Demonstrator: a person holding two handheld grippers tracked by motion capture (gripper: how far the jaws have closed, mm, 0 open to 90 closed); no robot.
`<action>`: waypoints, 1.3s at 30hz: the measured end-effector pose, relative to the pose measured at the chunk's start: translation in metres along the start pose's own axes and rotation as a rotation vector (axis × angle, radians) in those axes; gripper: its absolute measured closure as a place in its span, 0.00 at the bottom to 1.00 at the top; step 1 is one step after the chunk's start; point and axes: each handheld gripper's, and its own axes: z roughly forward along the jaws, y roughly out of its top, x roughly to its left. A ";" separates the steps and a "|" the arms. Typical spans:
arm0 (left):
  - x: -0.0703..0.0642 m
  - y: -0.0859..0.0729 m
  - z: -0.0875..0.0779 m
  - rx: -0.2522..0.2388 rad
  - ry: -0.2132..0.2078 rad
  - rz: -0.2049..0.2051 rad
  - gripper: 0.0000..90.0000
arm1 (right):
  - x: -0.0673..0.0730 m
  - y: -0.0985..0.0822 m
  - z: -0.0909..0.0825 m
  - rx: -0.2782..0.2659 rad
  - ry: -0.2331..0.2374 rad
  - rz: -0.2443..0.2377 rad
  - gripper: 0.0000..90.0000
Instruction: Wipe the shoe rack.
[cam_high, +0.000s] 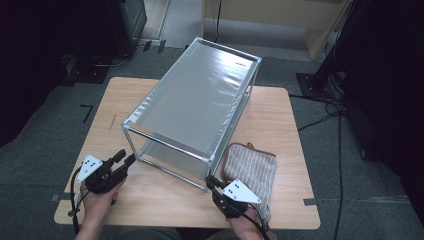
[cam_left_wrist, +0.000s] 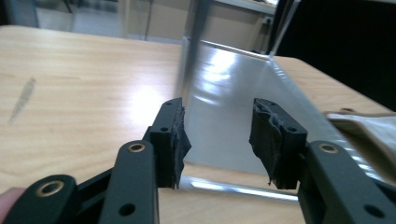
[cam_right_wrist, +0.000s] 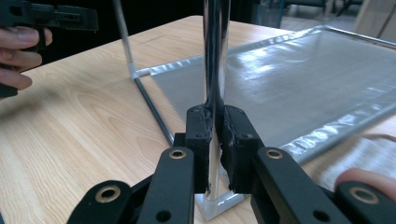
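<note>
- The right gripper (cam_right_wrist: 214, 140) is seen clamped on an upright chrome post (cam_right_wrist: 215, 60) of the metal-framed shelf rack (cam_high: 192, 107); the post is pinched between both black pads, just above its foot at the rack's near right corner.
- The left gripper (cam_left_wrist: 217, 140) is held with its jaws parted and nothing pressed between them; a chrome rail (cam_left_wrist: 233, 190) of the rack's near edge is seen below the gap, and the grey lower shelf sheet (cam_left_wrist: 224, 107) beyond it.
- In the high view, the left gripper (cam_high: 122, 159) is placed at the rack's near left corner, the right gripper (cam_high: 212, 182) at its near right corner.
- The rack is stood on the wooden table (cam_high: 125, 200), set diagonally across it, with a silver-grey fabric sheet stretched over its top.
- A striped oven mitt (cam_high: 252, 170) is laid flat on the table just beside the rack's near right corner, next to the right hand.
</note>
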 end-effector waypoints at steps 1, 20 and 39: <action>0.000 0.001 0.003 -0.007 0.016 0.010 0.64 | -0.001 -0.001 -0.003 -0.001 -0.007 -0.001 0.91; -0.015 0.012 0.029 -0.004 -0.142 0.118 0.89 | -0.023 -0.012 -0.028 -0.002 -0.137 0.050 0.91; -0.022 -0.003 -0.019 0.002 -0.112 0.139 0.89 | -0.025 0.003 0.006 0.022 -0.251 0.050 0.90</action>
